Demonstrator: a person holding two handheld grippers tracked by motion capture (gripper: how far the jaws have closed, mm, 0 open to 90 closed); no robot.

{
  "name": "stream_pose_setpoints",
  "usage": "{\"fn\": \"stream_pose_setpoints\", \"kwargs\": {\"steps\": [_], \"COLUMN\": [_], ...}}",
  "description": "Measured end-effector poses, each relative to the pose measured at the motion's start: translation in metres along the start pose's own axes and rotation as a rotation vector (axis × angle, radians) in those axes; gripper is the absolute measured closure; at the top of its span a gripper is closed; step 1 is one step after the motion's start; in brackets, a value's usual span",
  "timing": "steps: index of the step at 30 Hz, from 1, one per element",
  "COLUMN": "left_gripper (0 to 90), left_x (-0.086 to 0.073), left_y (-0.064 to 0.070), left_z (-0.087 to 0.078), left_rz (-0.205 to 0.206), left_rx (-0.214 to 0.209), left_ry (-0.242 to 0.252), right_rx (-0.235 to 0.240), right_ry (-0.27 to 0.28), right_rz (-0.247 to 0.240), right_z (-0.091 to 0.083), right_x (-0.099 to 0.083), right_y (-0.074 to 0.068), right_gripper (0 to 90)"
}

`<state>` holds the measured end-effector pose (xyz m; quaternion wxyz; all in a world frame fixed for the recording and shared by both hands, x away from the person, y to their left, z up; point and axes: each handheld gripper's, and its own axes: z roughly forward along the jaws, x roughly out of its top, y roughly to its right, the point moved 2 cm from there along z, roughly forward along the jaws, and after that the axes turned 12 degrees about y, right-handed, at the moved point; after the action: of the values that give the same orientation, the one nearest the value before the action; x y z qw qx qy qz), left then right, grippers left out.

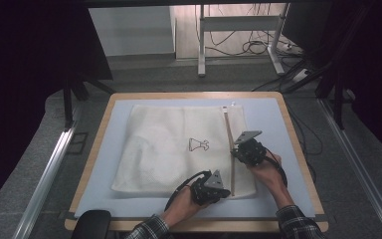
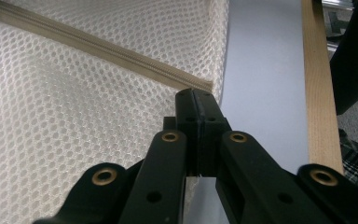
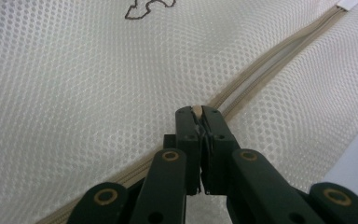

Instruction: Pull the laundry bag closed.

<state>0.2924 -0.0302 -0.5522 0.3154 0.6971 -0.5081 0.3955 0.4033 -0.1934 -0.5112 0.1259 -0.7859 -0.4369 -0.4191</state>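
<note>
Here, right tongs (image 3: 198,113) pinching zipper pull (image 3: 197,110) on mesh bag (image 3: 74,84).

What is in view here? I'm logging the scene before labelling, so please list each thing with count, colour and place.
mesh bag: one, white, flat across the middle of the table, small drawn figure at its centre.
zipper: one, beige, running along the bag's right side; parted beyond the right gripper's jaws.
zipper pull: one, beige, pinched between the right gripper's jaws.
mat: one, pale blue, under the bag.
table: one, light wood edge, around the mat.
desk frame: one, white, on the floor beyond the table, cables beneath.
left gripper: one, black, jaws closed at the zipper's near end.
right gripper: one, black, midway along the zipper.
sleeves: two, plaid, bottom edge.
</note>
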Motion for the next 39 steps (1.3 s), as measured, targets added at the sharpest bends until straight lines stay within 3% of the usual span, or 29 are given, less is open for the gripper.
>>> {"fn": "stream_pose_setpoints", "kwargs": {"steps": [3, 39], "left_gripper": [90.0, 90.0], "left_x": [0.0, 0.0], "left_y": [0.002, 0.002], "left_z": [0.001, 0.001], "left_rz": [-0.015, -0.01], "left_rx": [0.004, 0.006], "left_ry": [0.014, 0.013], "right_rx": [-0.004, -0.003], "right_ry": [0.003, -0.009], "right_rz": [0.0, 0.048], "right_z": [0.003, 0.034], "right_x": [0.002, 0.014], "right_y": [0.004, 0.04], "right_gripper": [86.7, 86.7]}}
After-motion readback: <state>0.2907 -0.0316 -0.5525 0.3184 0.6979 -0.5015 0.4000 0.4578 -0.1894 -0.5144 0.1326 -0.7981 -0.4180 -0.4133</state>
